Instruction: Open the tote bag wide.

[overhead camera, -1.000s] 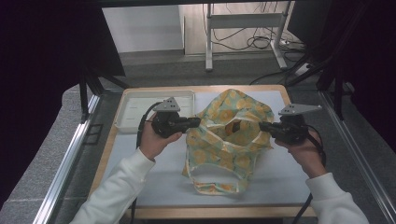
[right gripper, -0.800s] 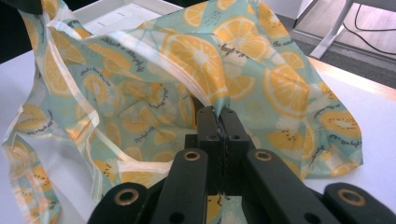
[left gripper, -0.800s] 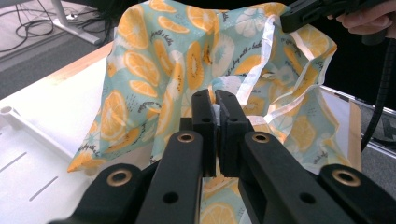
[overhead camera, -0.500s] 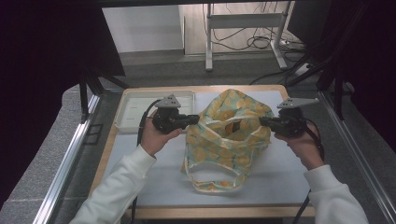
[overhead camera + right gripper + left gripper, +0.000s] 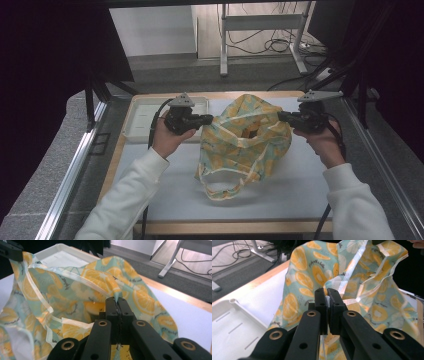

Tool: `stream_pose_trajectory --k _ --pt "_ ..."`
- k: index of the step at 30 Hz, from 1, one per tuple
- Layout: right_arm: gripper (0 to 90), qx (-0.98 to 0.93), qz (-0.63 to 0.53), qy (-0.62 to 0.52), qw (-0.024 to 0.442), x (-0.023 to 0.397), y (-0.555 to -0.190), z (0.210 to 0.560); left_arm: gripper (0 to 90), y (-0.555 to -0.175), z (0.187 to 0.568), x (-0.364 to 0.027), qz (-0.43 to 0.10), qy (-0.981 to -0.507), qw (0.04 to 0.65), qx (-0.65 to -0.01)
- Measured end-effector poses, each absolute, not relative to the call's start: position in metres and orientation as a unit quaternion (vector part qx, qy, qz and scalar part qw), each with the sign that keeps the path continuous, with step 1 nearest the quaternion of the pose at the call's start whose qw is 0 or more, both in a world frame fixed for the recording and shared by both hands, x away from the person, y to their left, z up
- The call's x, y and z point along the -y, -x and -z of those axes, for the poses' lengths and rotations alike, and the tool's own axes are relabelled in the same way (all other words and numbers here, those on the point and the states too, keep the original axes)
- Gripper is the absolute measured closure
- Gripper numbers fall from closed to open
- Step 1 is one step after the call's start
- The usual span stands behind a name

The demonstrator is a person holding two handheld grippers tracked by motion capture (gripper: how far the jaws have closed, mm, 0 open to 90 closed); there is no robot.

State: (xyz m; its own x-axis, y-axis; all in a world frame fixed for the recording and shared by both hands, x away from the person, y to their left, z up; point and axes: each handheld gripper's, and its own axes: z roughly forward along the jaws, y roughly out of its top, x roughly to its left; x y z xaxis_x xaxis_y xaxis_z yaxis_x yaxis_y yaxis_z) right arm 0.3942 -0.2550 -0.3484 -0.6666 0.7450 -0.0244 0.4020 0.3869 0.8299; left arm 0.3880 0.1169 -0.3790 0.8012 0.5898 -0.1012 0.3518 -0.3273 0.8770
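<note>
An orange-slice print cloth bag [image 5: 245, 140] hangs spread between both grippers above the white table mat, its cream handles drooping toward the near edge. My left gripper [image 5: 210, 119] is shut on the bag's left rim; in the left gripper view the jaws pinch the fabric [image 5: 327, 299]. At the bag's right rim my right gripper [image 5: 280, 116] is shut on the cloth, and the right gripper view has a fold of the bag [image 5: 117, 297] clamped between the jaws. The bag's mouth gapes open between the two grips.
A white shallow tray [image 5: 142, 117] lies at the table's back left, just behind the left hand. The wooden table edge [image 5: 225, 227] runs along the front. Metal frame rails flank both sides, and a desk leg with cables stands beyond the table.
Both hands have drawn slightly apart and the right one has risen a little, stretching the bag wider and opening its mouth more.
</note>
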Motion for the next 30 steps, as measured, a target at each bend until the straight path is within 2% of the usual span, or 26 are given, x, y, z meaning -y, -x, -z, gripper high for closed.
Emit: stream_pose_trajectory --k 14,30 --pt "88.6 -0.785 -0.443 -0.377 0.214 0.255 -0.435 0.333 87.9 -0.412 0.358 -0.115 -0.166 -0.789 0.507 -0.305" --pt "88.8 -0.767 -0.432 -0.42 0.221 0.253 -0.482 0.351 88.1 -0.438 0.362 -0.102 -0.197 -0.789 0.486 -0.32"
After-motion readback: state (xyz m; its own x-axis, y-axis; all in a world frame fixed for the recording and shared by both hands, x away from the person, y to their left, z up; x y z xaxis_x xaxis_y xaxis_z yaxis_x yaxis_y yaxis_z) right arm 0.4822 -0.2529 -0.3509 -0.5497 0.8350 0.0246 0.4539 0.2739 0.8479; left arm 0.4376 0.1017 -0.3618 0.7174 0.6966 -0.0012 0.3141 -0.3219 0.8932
